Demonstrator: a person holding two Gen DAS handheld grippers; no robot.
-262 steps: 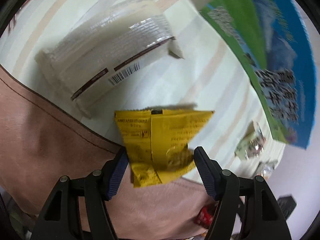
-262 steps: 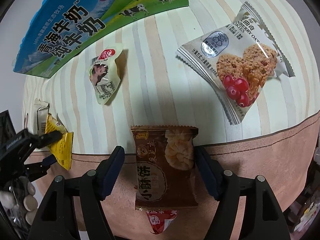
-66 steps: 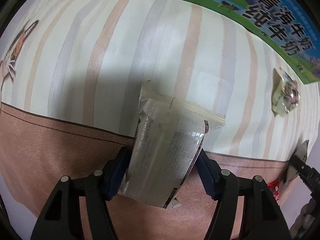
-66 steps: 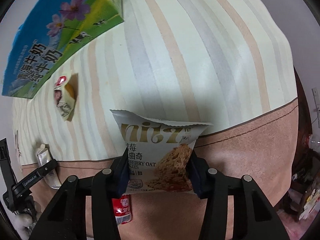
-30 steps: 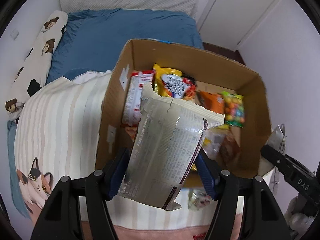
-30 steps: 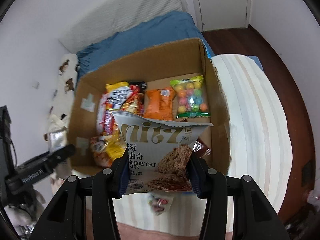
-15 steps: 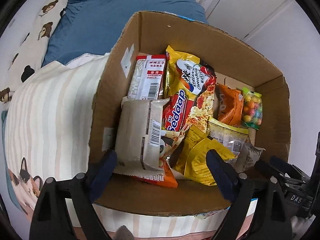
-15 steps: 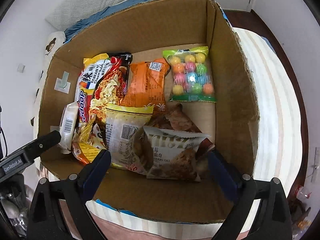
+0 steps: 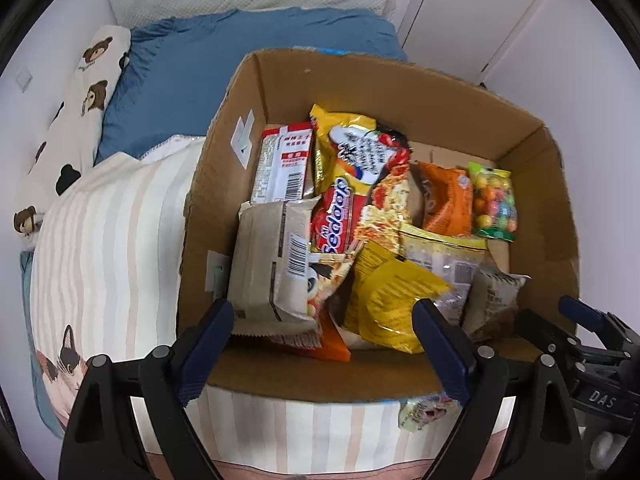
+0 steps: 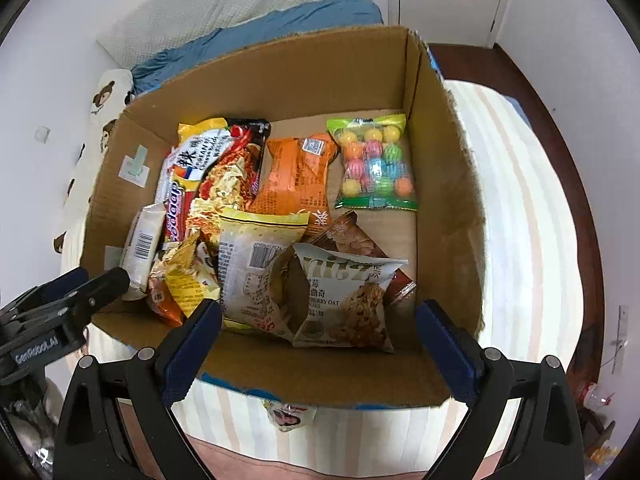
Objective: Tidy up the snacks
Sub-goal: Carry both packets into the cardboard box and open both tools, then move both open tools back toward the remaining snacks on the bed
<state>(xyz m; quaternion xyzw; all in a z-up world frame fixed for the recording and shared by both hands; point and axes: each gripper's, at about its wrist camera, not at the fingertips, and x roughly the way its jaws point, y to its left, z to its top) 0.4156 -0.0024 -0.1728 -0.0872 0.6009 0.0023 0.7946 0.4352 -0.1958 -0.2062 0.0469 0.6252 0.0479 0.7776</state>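
An open cardboard box [image 9: 400,80] [image 10: 452,208] stands on the striped cloth and holds several snack packs. The pale cream pack [image 9: 272,268] lies at its near left, with a yellow pack [image 9: 392,300] beside it. The cranberry oat cookie pack [image 10: 344,300] lies at the near middle in the right wrist view. My left gripper [image 9: 324,340] is open and empty above the box's near edge. My right gripper [image 10: 318,340] is open and empty above the near edge too. One small snack packet [image 9: 426,410] [image 10: 290,414] lies on the cloth in front of the box.
A striped cloth with a cat print [image 9: 68,360] covers the surface. Behind the box lie a blue blanket [image 9: 192,76] and a bear-print pillow [image 9: 76,120]. White doors [image 9: 480,12] stand at the back right. Dark floor [image 10: 560,128] runs along the right.
Both grippers held packs over the box a second ago, then opened and dropped them in. Since half a second ago both have drawn back slightly from the box.
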